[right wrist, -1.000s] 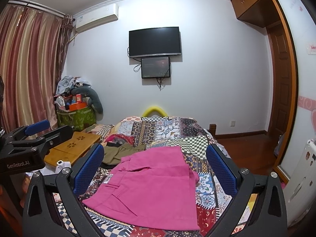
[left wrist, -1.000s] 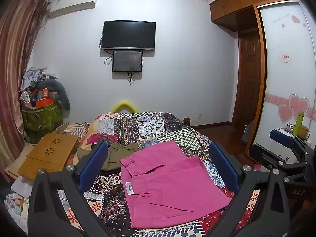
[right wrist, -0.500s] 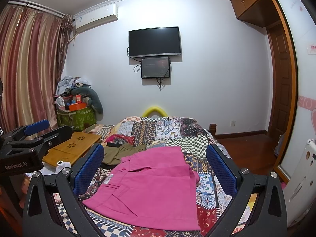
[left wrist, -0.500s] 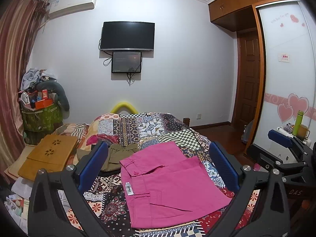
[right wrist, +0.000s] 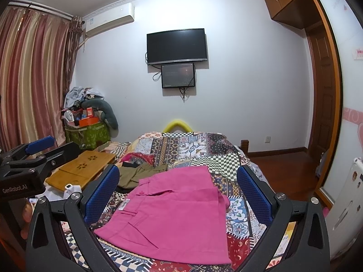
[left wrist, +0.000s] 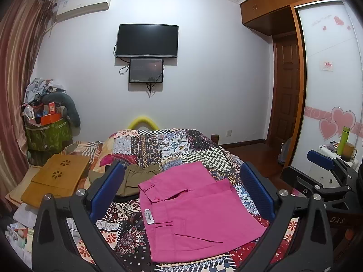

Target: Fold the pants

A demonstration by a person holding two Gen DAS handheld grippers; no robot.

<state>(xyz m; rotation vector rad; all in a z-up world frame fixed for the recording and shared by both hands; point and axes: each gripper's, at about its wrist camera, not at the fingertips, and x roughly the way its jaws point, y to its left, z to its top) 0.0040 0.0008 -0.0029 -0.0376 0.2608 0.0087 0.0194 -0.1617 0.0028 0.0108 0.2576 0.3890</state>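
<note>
The pink pants (left wrist: pixel 195 213) lie folded into a flat rectangle on the patchwork bedspread (left wrist: pixel 172 145), waistband and white label to the left; they also show in the right wrist view (right wrist: pixel 177 215). My left gripper (left wrist: pixel 181 190) is open and empty, held above the near part of the bed with the pants between its blue pads. My right gripper (right wrist: pixel 177 192) is open and empty, hovering likewise above the pants. Each gripper shows at the edge of the other's view: the right gripper (left wrist: pixel 326 181) and the left gripper (right wrist: pixel 29 165).
Olive-green clothing (left wrist: pixel 136 179) lies bunched beyond the pants on the left. A wooden lap tray (left wrist: pixel 56 176) sits left of the bed, a cluttered green basket (left wrist: pixel 47 133) behind it. A wardrobe and door (left wrist: pixel 288 102) are on the right, bare floor between.
</note>
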